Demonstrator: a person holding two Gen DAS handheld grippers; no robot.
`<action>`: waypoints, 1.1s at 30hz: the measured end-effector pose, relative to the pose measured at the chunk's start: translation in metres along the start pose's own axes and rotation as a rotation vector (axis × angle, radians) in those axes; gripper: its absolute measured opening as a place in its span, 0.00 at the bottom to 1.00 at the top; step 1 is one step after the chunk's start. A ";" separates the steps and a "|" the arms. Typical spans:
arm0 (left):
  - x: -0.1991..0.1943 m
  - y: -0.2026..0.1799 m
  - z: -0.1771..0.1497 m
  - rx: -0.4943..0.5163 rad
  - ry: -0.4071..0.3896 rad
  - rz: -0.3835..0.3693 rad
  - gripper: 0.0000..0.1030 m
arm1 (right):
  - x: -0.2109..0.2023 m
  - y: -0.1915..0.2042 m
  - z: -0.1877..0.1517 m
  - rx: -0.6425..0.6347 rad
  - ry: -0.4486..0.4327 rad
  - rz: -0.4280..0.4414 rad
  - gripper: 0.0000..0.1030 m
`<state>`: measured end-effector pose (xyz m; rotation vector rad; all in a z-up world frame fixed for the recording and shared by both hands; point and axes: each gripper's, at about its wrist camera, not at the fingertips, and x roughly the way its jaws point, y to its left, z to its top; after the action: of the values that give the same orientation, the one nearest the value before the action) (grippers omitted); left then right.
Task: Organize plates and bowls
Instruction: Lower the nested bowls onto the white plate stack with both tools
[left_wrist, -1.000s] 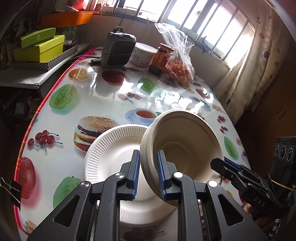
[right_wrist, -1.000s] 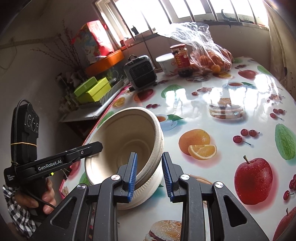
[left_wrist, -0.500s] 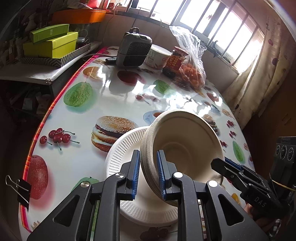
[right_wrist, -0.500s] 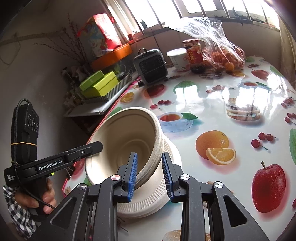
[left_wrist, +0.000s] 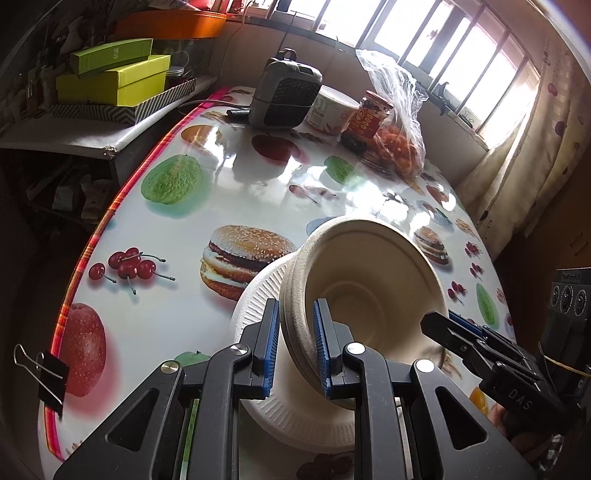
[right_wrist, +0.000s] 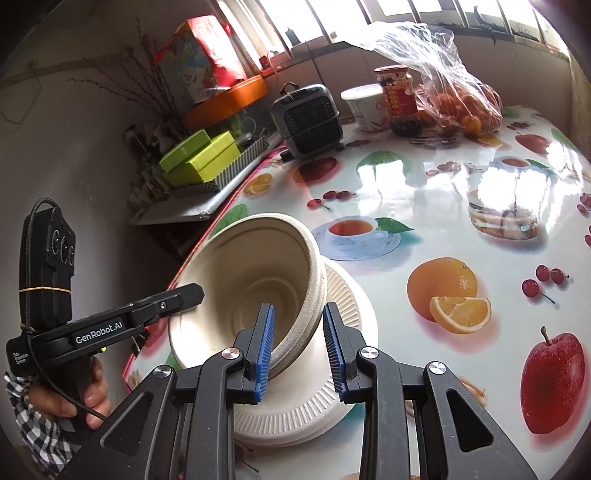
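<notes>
Your left gripper (left_wrist: 295, 345) has its blue pads clamped on the near rim of the bowls (left_wrist: 373, 280), one pad outside the wall and one inside. The bowls are a nested stack of beige pulp, tilted with the mouth facing you and leaning toward your right side. Under them lies the plate (left_wrist: 258, 295), a white ribbed stack resting flat on the table (left_wrist: 192, 221) near its front edge; the stack's underside sits low over the plate's middle, though you cannot tell whether it touches.

Your right gripper (right_wrist: 298, 349) bites the opposite part of the same rim: its left pad lies against the inside wall, while its right pad looks to stand slightly off the outside, so the grip there is hard to judge. From that camera the bowls (right_wrist: 255, 280) tip toward the left gripper's side, over the plate (right_wrist: 332, 402).

A binder clip (left_wrist: 48, 373) hangs on the table's left edge. Further back on the left, green boxes (left_wrist: 114, 74) sit on a side shelf. At the far end of the table stand a small grey heater (left_wrist: 284, 96), a white tub (left_wrist: 332, 109), a red-labelled jar (left_wrist: 369, 118) and a clear bag of oranges (left_wrist: 399, 136), all well apart from the bowls. A hand (right_wrist: 74, 398) in a checked sleeve grips the left handle.
</notes>
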<state>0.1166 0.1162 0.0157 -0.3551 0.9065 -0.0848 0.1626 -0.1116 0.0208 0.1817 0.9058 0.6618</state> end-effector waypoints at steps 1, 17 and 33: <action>0.001 0.000 0.000 -0.002 0.003 0.001 0.19 | 0.000 0.000 0.000 0.000 0.001 0.000 0.27; 0.005 0.000 -0.001 0.004 0.007 0.001 0.19 | 0.002 -0.002 0.001 0.002 0.005 -0.006 0.27; 0.005 -0.003 -0.002 0.013 0.008 0.002 0.22 | -0.001 0.000 -0.001 -0.003 0.001 -0.006 0.36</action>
<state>0.1181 0.1117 0.0116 -0.3415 0.9139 -0.0902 0.1613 -0.1121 0.0216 0.1762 0.9058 0.6573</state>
